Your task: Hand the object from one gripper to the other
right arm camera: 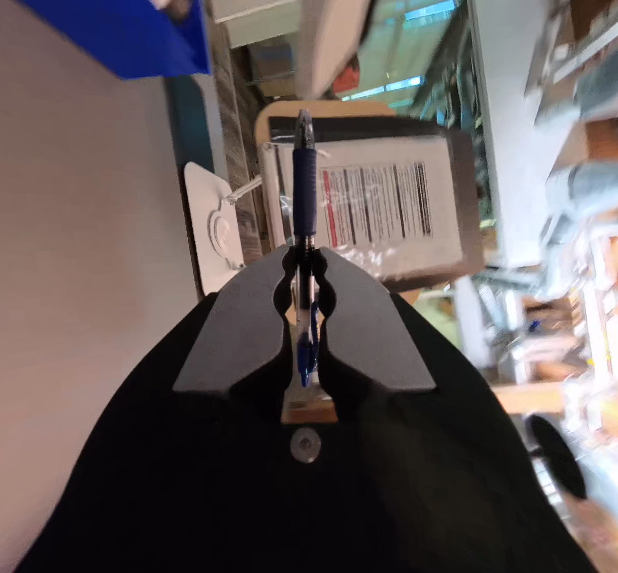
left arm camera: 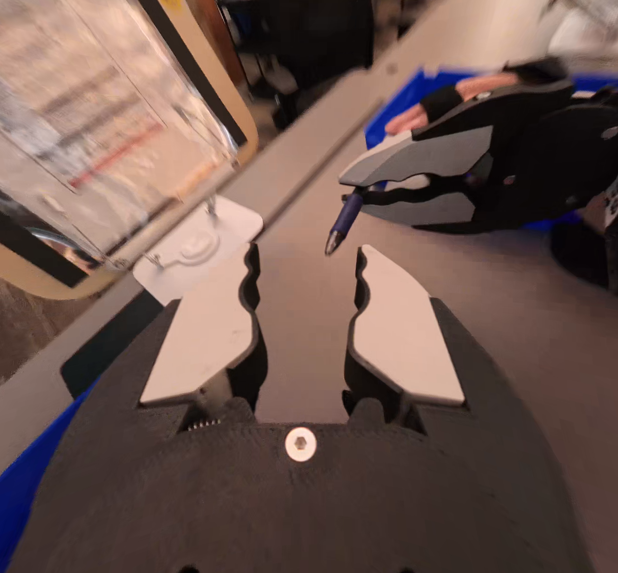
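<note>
Stretching across both views, the grey table (left arm camera: 334, 339) is the largest thing, with a blue bin (left arm camera: 401, 102) on it behind the right gripper and a clear sign stand (left arm camera: 200, 242) at its far edge. Over the table the left gripper (left arm camera: 306, 251) hovers with fingers wide apart and nothing between them. The right gripper (right arm camera: 305, 251), held by a gloved hand (left arm camera: 434, 105), is clamped on the pen (right arm camera: 304, 189), whose tip juts out past the fingertips, pointing just beyond the left gripper's gap, near it but not touching.
</note>
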{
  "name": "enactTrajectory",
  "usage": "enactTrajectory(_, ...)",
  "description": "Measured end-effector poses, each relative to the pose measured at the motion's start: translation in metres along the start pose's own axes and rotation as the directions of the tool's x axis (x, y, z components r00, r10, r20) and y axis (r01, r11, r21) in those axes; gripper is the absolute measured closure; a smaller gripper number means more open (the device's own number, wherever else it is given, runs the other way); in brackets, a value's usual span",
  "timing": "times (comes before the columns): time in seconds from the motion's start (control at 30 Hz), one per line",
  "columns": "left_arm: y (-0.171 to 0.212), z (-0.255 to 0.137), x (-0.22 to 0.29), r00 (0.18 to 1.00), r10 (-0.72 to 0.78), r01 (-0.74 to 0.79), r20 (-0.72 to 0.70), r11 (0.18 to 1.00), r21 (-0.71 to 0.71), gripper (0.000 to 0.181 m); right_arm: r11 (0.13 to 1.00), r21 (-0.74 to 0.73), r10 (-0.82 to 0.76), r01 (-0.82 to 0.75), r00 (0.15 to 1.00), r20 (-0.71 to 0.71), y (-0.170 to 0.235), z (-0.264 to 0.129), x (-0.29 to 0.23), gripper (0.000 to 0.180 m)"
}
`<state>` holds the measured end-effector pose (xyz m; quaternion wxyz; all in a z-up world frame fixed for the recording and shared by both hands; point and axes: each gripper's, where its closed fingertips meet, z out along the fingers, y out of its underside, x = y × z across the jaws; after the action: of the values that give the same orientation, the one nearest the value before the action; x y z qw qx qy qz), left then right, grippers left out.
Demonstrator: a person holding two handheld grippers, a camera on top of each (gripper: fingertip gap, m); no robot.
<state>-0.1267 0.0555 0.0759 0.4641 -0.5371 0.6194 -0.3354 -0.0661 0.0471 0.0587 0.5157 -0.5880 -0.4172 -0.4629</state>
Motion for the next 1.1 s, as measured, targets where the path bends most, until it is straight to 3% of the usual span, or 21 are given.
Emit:
enactTrajectory(0.07,-0.02,-0.01,-0.003,0.999,-0.044,0.042,0.006,0.99,0.135,0.12,0.956,0.03,0.293,-0.292,0.955,-0.04,0.005,-0.005,0.026,0.168)
enactTrajectory(0.1,-0.026,-0.013,-0.003,0.998,-0.065,0.065,-0.007,0.982,0.18,0.114,0.888,0.076,0.455,-0.453,0.89,-0.016,0.004,-0.009,0.035,0.168)
enactTrajectory(0.13,-0.03,-0.015,-0.002,0.996,-0.085,0.089,-0.027,0.974,0.206,0.112,0.784,0.133,0.607,-0.607,0.793,0.041,0.0,-0.014,0.044,0.168)
enactTrajectory(0.2,-0.033,-0.014,0.006,0.988,-0.118,0.139,-0.103,0.963,0.23,0.114,0.46,0.236,0.828,-0.856,0.51,0.234,-0.01,-0.026,0.062,0.168)
enactTrajectory(0.23,-0.034,-0.012,0.013,0.979,-0.13,0.165,-0.156,0.958,0.234,0.117,0.264,0.256,0.86,-0.93,0.347,0.374,-0.018,-0.034,0.07,0.169)
enactTrajectory(0.3,-0.034,-0.007,0.031,0.95,-0.151,0.217,-0.274,0.949,0.228,0.124,-0.117,0.187,0.768,-0.975,0.031,0.639,-0.029,-0.048,0.082,0.169)
enactTrajectory(0.33,-0.034,-0.005,0.042,0.93,-0.156,0.237,-0.332,0.946,0.219,0.128,-0.249,0.102,0.684,-0.963,-0.1,0.723,-0.033,-0.051,0.083,0.169)
enactTrajectory(0.43,-0.037,-0.004,0.067,0.871,-0.15,0.272,-0.468,0.94,0.206,0.136,-0.426,-0.107,0.455,-0.898,-0.315,0.833,-0.042,-0.053,0.078,0.168)
enactTrajectory(0.53,-0.039,-0.004,0.076,0.835,-0.174,0.319,-0.523,0.926,0.201,0.143,-0.465,-0.165,0.38,-0.87,-0.364,0.85,-0.048,-0.05,0.071,0.169)
enactTrajectory(0.63,-0.037,-0.001,0.076,0.819,-0.206,0.35,-0.536,0.919,0.18,0.145,-0.412,-0.163,0.387,-0.896,-0.334,0.86,-0.061,-0.051,0.061,0.169)
enactTrajectory(0.77,-0.035,0.001,0.079,0.772,-0.256,0.405,-0.582,0.904,0.139,0.149,-0.338,-0.126,0.408,-0.933,-0.266,0.873,-0.076,-0.053,0.051,0.168)
enactTrajectory(0.9,-0.034,0.002,0.079,0.798,-0.207,0.357,-0.566,0.919,0.169,0.169,-0.299,-0.06,0.458,-0.952,-0.198,0.867,-0.077,-0.052,0.05,0.168)
enactTrajectory(1.0,-0.033,0.001,0.074,0.83,-0.182,0.318,-0.528,0.931,0.178,0.17,-0.242,0.009,0.509,-0.97,-0.119,0.852,-0.074,-0.052,0.052,0.168)
enactTrajectory(1.1,-0.032,-0.002,0.06,0.873,-0.167,0.28,-0.459,0.941,0.19,0.17,-0.173,0.126,0.607,-0.977,-0.005,0.795,-0.065,-0.051,0.061,0.153)
